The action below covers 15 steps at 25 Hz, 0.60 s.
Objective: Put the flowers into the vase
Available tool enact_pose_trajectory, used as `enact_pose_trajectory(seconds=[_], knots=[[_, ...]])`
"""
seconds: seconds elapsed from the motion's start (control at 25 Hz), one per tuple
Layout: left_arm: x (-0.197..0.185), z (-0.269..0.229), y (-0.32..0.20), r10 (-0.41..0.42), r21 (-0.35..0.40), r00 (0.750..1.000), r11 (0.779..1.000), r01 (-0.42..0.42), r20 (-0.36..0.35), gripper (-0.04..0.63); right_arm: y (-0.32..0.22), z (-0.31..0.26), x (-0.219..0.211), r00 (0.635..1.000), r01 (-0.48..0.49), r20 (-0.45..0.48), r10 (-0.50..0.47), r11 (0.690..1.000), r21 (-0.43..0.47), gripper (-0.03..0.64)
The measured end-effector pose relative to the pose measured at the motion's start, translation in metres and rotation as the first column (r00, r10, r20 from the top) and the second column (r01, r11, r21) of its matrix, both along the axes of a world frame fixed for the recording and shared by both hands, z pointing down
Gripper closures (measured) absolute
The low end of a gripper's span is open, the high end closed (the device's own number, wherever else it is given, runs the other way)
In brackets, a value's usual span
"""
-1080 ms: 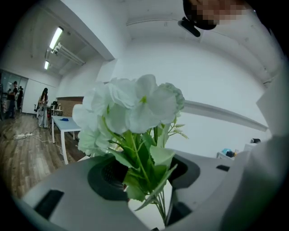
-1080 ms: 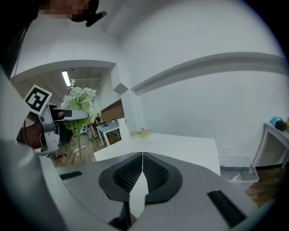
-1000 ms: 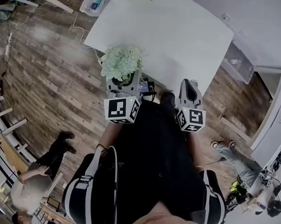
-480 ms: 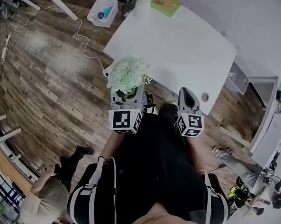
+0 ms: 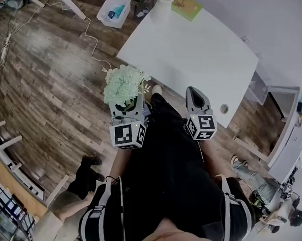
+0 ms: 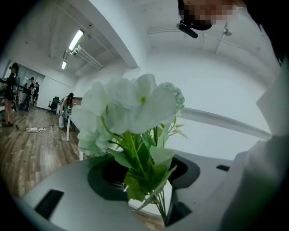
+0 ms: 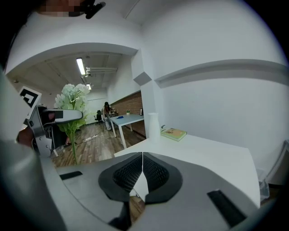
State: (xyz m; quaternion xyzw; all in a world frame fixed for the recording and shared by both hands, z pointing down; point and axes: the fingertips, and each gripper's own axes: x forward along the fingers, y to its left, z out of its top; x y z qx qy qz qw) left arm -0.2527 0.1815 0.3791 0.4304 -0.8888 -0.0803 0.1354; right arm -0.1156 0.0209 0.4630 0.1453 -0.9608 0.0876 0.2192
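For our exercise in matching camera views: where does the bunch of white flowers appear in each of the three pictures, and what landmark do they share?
Head view: the flowers sit left of centre, just above the left gripper.
Left gripper view: the flowers fill the centre, with their stems between the jaws.
Right gripper view: the flowers are at the far left, at mid-height.
Shared landmark: the wood floor.

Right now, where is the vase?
In the head view it is at top centre: the white vase stands at the far end of the white table, just left of the green book.
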Motion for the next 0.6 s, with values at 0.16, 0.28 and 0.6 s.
enact_pose_trajectory(seconds=[0.16,0.28,0.6], knots=[[-0.024,0.003,0.008,-0.058,-0.036,0.998,0.998,0.059,0.011,0.328,-0.001,0.008,-0.035,0.999,0.052,0.012,-0.051,0.998,-0.024,0.600],[-0.043,0.004,0.006,-0.084,-0.061,0.996,0.994,0.086,0.022,0.328,-0.008,0.011,-0.060,0.997,0.077,0.031,-0.075,0.996,-0.035,0.600],[-0.067,-0.021,-0.056,-0.056,-0.063,0.997,0.996,0.059,0.048,0.328,-0.054,0.013,-0.103,0.992,0.107,0.081,-0.100,0.991,-0.080,0.600]])
